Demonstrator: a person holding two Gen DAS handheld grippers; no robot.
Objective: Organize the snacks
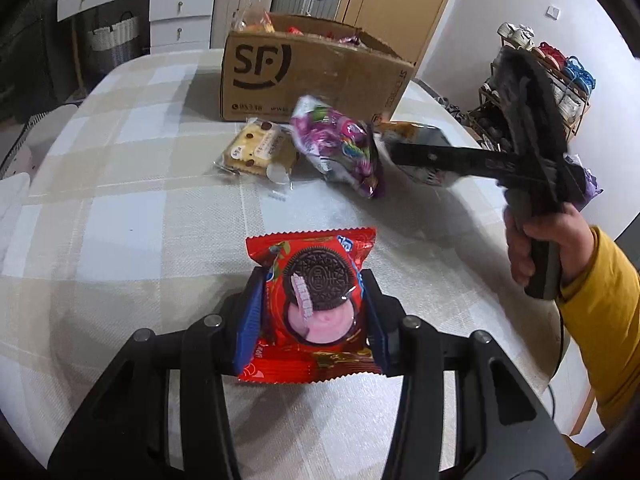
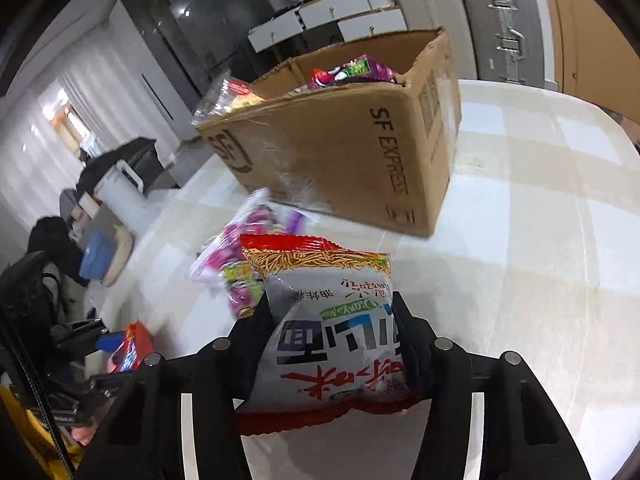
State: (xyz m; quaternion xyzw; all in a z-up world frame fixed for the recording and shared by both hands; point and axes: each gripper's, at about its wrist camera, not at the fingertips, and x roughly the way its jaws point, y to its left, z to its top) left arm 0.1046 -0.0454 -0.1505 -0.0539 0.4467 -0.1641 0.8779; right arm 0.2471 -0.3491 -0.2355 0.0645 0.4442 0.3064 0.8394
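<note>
Two tools gripping, left tool on cookie pack, right tool on noodle bag, checked tablecloth, cardboard box, suitcases behind

left hand-held gripper: clamped | right hand-held gripper: clamped, angled down

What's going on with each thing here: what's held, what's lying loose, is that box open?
Left hand-held gripper: shut on the red Oreo packet.
Right hand-held gripper: shut on the noodle snack bag.
Cardboard box: open, snacks inside.
Purple candy bag: loose on table.
Biscuit packet: lying flat, untouched.
</note>
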